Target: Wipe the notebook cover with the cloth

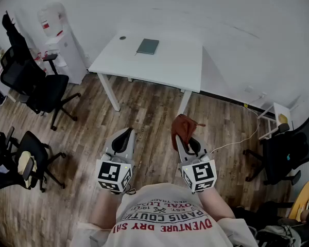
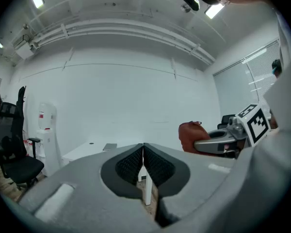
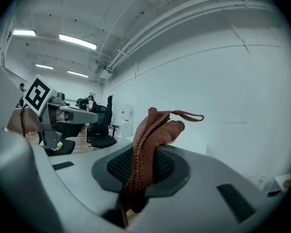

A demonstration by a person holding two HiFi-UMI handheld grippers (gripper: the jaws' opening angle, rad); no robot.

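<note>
A dark green notebook [image 1: 148,46] lies flat near the far side of a white table [image 1: 165,68], well ahead of both grippers; it shows small in the left gripper view as the notebook [image 2: 109,146]. My right gripper [image 1: 184,138] is shut on a rust-brown cloth [image 1: 182,129], which bunches up past the jaws and trails a loop, the cloth [image 3: 150,140] filling the right gripper view. My left gripper [image 1: 124,138] is shut with nothing in it, its jaws pressed together [image 2: 143,165]. Both are held over the wooden floor, short of the table.
Black office chairs [image 1: 33,81] stand at the left and another [image 1: 288,151] at the right. A water dispenser [image 1: 59,40] stands beside the table's left end. A white cable [image 1: 237,138] runs across the floor right of the table. A white wall is behind.
</note>
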